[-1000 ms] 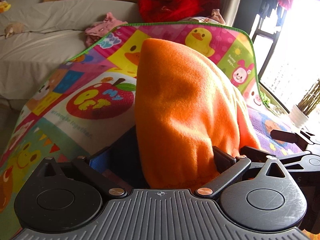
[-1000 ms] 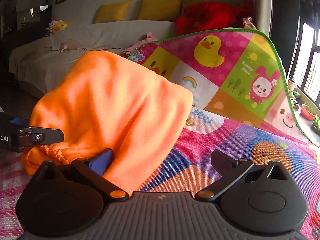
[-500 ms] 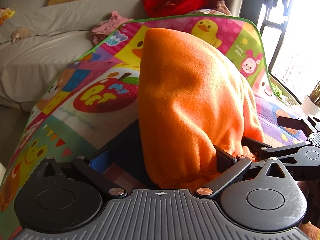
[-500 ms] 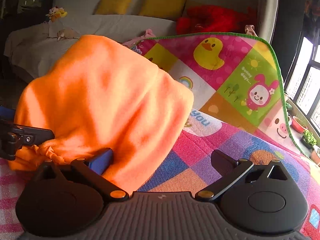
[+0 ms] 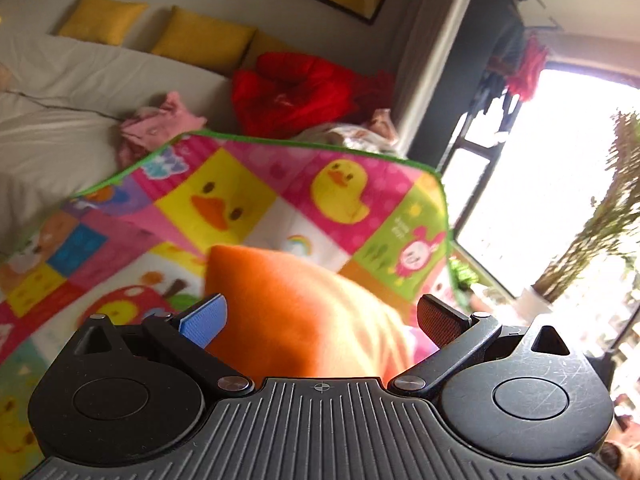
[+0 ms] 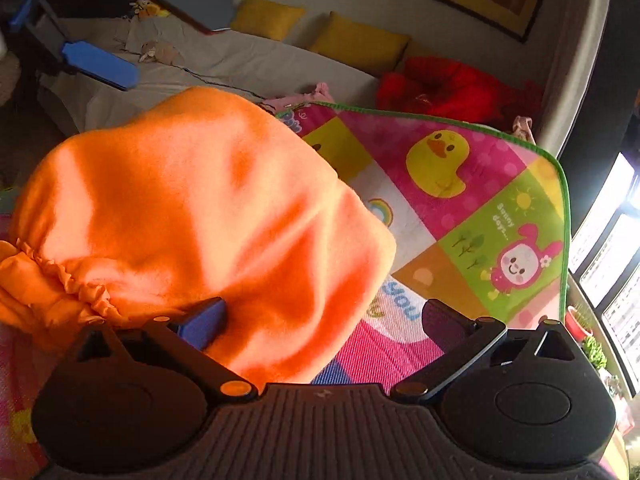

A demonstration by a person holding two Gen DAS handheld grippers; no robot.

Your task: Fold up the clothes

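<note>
On the cartoon play mat [image 6: 472, 216] the orange fleece garment [image 6: 192, 216] lies humped, seemingly doubled over, between both grippers' wide, empty jaws, so flatten it and square its elastic hem [image 6: 68, 280] before creasing again.

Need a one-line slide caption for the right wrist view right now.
Right gripper open over the play mat, orange garment draped against its blue finger pad, sofa behind.

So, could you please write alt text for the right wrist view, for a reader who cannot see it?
An orange fleece garment with a gathered elastic edge fills the left half, draped over the open right gripper's blue finger pad. Beyond lies a colourful cartoon play mat, with a grey sofa and yellow cushions behind.
</note>
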